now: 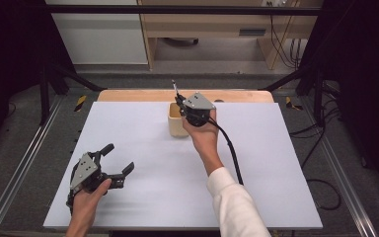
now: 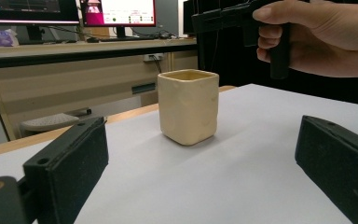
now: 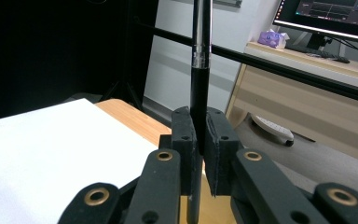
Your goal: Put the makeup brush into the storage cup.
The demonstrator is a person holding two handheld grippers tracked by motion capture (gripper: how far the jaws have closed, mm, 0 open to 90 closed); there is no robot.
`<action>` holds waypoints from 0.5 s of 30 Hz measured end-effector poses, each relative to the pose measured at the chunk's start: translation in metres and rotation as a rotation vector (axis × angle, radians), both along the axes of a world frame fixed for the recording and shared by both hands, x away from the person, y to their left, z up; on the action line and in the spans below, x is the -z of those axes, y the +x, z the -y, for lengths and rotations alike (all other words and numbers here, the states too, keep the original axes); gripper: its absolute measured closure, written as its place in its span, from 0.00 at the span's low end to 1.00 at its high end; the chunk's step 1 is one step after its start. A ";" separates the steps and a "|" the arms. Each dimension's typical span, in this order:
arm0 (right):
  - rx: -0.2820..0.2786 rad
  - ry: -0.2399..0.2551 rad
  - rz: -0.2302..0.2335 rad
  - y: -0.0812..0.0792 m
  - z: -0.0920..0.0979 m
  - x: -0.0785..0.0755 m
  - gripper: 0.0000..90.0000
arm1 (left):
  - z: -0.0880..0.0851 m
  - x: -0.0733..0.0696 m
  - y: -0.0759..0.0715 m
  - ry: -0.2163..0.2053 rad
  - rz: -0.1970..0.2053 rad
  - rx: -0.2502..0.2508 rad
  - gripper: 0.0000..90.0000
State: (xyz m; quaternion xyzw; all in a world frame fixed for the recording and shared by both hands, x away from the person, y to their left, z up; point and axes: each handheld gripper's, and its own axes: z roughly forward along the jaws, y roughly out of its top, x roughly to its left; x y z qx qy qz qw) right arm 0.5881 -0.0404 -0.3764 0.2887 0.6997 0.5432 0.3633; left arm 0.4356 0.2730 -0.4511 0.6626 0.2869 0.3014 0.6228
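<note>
Two grippers: the right gripper [image 3: 199,154] is clenching an upright pen [image 3: 199,70] above the cream cup [image 2: 188,106] standing mid-bench, likely needing a plumb, centred descent before release, while the left gripper [image 1: 112,160] is resting spread wide, empty.

— What is sitting under the right gripper [image 1: 179,104]?

— A cream square cup [image 2: 188,106], standing upright and open-topped, just below and beside that gripper.

— And the pen [image 3: 199,74]?

— It is a slim black pen with a clear band, standing upright, pinched between that gripper's jaws and rising above them.

— Where is the cup lying from the left gripper [image 1: 117,159]?

— Well ahead of its spread jaws.
</note>
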 end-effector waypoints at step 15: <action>-0.003 -0.022 -0.024 0.005 -0.003 0.010 0.93 | 0.000 0.000 0.000 0.009 0.003 -0.001 0.02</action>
